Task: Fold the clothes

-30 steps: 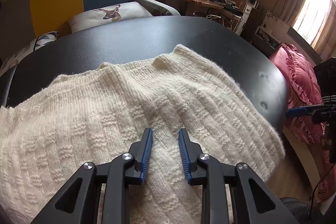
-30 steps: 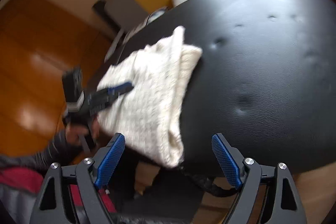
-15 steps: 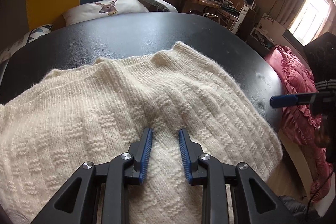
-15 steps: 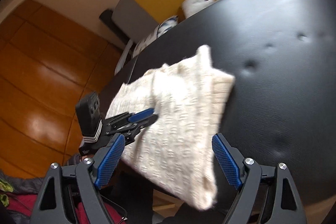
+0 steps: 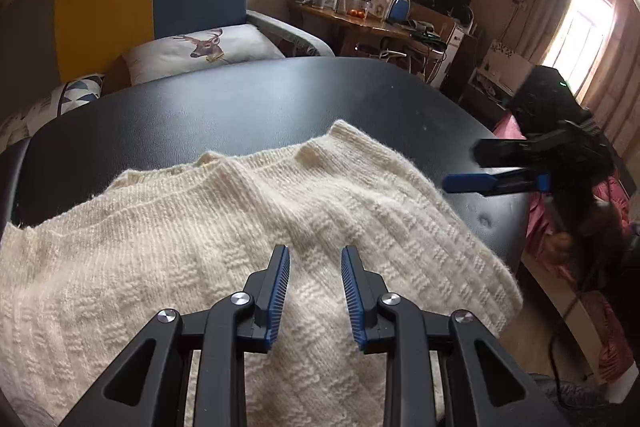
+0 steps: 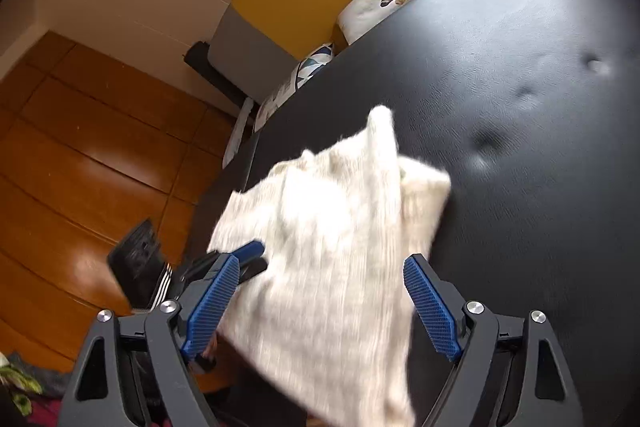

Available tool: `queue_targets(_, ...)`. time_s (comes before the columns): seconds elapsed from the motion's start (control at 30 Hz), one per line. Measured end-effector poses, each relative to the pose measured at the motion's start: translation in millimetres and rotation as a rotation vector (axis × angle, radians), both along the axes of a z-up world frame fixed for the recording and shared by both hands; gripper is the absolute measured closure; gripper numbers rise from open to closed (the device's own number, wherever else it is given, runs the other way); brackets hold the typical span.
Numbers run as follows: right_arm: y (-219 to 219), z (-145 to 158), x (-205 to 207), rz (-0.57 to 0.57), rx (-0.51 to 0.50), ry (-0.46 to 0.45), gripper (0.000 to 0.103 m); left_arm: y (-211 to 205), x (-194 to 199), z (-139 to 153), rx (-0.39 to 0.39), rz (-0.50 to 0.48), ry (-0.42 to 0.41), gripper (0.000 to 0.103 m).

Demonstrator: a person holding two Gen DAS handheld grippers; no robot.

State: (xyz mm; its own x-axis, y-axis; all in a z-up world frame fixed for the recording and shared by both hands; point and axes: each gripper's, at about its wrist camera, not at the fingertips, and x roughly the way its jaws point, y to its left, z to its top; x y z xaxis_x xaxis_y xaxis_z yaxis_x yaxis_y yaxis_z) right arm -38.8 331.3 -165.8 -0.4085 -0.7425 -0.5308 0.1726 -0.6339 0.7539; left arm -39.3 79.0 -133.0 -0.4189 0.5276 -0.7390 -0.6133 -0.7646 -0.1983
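The right tool (image 6: 320, 301), spread wide and empty, has swung in over the tabletop (image 5: 248, 115) edge toward the cream knit sweater (image 5: 224, 227) at the near edge, while the left tool (image 5: 314, 283), half-spread, hovers above, gripping nothing, so a two-handed fold looks imminent.

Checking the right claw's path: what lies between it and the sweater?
Nothing: in the left wrist view only bare black table separates the right claw from the sweater.
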Motion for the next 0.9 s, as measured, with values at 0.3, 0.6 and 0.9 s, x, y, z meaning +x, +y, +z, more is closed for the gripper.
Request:
queue_targets(0.3, -3, -23, -70, -0.034, 0.02, -0.012, 0.023, 9, -1, -27, -0.049, -0.033, -0.038, 0.076)
queue_targets(0.6, -45, 1, -77, 0.068, 0.258, 0.122, 0.095, 4, -1, -34, 0.013, 0.006, -0.07, 0.076)
queue_targets(0.9, -57, -20, -86, 0.024, 0.593, 0.063, 0.09, 13, -3, -39, 0.034, 0.077, -0.067, 0.076)
